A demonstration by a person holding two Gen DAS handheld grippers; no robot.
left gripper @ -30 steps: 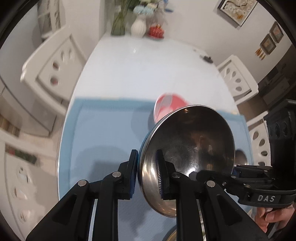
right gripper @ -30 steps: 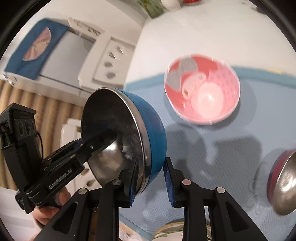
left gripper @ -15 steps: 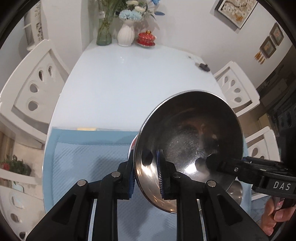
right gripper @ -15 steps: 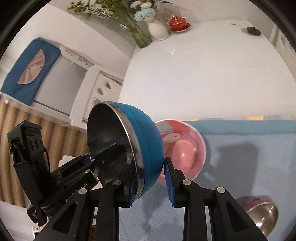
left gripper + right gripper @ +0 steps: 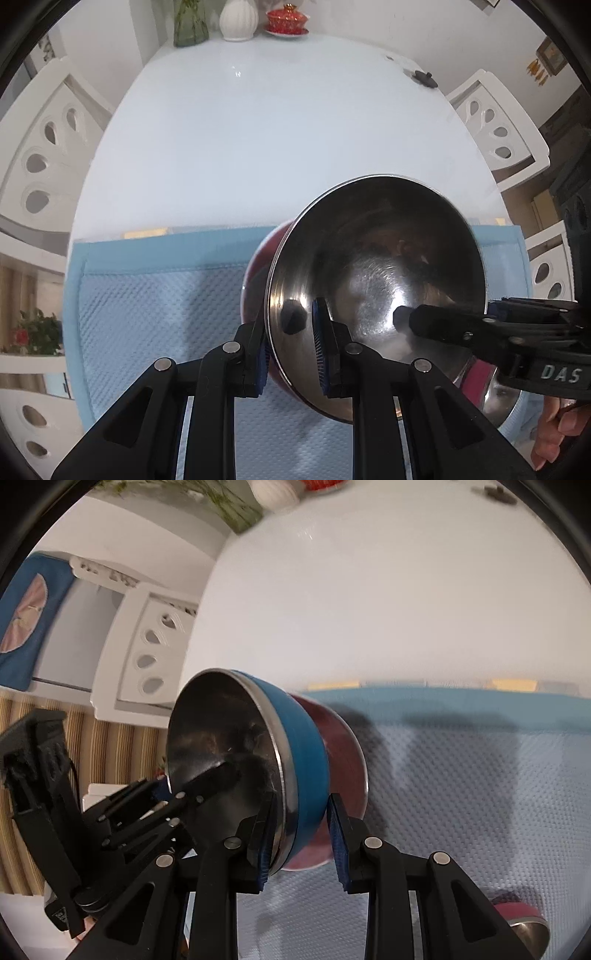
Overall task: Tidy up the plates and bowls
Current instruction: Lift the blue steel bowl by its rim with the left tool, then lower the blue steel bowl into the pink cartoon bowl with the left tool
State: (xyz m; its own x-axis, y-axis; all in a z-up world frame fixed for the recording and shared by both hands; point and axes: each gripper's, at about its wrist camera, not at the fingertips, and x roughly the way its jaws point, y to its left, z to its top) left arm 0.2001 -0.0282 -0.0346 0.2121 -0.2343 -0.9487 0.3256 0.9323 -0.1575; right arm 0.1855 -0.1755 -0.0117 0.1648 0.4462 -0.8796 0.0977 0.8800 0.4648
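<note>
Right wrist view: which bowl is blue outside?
The tilted blue bowl pinched by the right gripper; the bowl behind it is maroon, the bowl at the lower right reddish.

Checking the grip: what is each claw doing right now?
Left claw: shut on the bowl rim.
Right claw: shut on the same bowl's far rim.
</note>
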